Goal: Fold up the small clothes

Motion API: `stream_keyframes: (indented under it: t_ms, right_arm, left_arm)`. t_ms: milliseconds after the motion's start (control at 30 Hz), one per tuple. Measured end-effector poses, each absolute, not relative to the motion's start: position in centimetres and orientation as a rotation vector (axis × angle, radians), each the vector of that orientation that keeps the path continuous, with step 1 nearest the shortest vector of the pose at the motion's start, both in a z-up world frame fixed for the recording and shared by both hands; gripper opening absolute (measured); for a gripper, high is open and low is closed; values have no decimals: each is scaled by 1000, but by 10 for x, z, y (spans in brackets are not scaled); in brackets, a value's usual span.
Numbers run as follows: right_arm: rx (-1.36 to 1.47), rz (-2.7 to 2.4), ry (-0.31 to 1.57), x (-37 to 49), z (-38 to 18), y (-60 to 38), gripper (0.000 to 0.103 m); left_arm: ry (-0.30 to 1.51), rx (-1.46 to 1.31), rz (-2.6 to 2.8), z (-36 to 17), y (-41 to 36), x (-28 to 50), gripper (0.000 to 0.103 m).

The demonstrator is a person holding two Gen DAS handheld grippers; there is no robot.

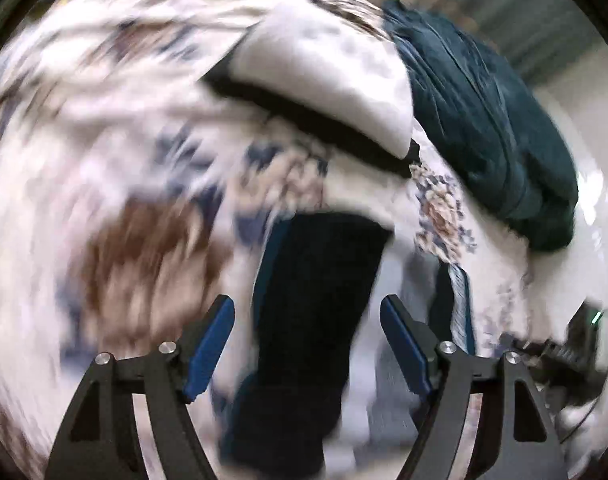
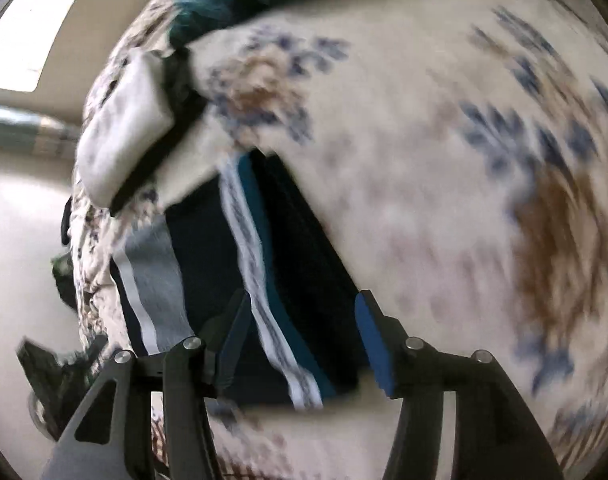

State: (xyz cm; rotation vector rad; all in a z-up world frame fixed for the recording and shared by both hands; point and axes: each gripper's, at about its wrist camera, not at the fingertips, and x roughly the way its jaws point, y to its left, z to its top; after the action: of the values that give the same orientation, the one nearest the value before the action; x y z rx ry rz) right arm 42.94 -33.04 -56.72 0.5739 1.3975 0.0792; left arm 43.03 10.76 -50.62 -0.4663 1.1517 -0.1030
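Blue-padded fingers of the left claw stand spread and released above a dark navy folded garment lying flat on a floral bedspread. Likewise released, the right claw hangs over the same garment's white-and-teal striped band. Soft grey cloth lies beside it. A white folded piece with a black edge and crumpled dark teal fabric sit beyond; everything is motion-blurred. Pale floor borders the bed.
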Motion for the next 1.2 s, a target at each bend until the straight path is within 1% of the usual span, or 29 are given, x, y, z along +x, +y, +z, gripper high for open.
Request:
stream_keyframes:
  t_ms: [33,133,167,200,233,267,300,333,433,500,567,667,733,767,800,833,900,933,967,1033,1100,1200]
  right_arm:
    - [564,94,1385,448,-569,-324,57]
    - [548,164,1399,501,-592,-303,57]
    - [542,187,1420,518,-602,-294,57]
    - [533,205,1449,533,-615,-286,57]
    - [535,225,1468,545,-624,-279,54]
    - [532,253,1481,550,-631,-272,24]
    - [499,245,1456,551,-629,-267,2]
    - [470,240,1425,553,-627,-262,3]
    - [419,239,1314,554,-604,-256,3]
    - [427,241,1266,557,-591,-256,3]
    - [397,227,1246,564,-586,-254,3]
    - [369,186,1284,583,-602,-249,3]
    - [335,170,1338,591,-616,-246,3]
    - [343,168,1385,594,-625,-245,3]
    - [378,178,1446,595,-631,-246,6]
    - [399,187,1463,592,-628,-248,12]
    - [421,201,1421,577,-607,-259,30]
    - [428,198,1394,565,-594,-266,43]
    - [444,186,1372,545,-578,-277,47]
    - [485,158,1375,507,-563,-293,47]
    - [551,106,1427,465,-562,-306,47]
    - [726,35,1531,408,-580,-315,47]
  left_arm:
    - [1169,-404,-137,-515,100,455,74]
    - [1205,-281,-180,-538,88,491,73]
    - [1205,-276,-210,-543,87,498,68]
    - [1191,-279,-248,-547,87,503,41]
    - [1191,-280,-258,-549,87,504,24]
    - [1188,-293,-260,-549,89,503,22]
    - [1173,-329,-262,-547,95,500,18]
    - [1166,-382,-259,-545,104,499,17]
    - [1173,-485,-237,-545,121,497,16]
    - [1189,-505,-218,-552,125,500,16]
    - [1211,-548,-196,-564,131,507,16]
    - [1251,-588,-191,-581,134,515,17]
    - [1274,-623,-189,-585,137,514,24]
    - [1276,-654,-190,-580,141,511,29]
    - [1276,-672,-175,-573,144,506,41]
    - [1271,-681,-157,-565,149,499,52]
    - [1237,-720,-110,-542,158,466,55]
    - [1222,-747,-91,-535,162,449,55]
    - [1218,-781,-66,-531,164,430,57]
    - [1247,-895,22,-530,166,378,58]
    - [1328,-1067,99,-547,163,337,58]
    - [1378,-1391,162,-574,151,286,58]
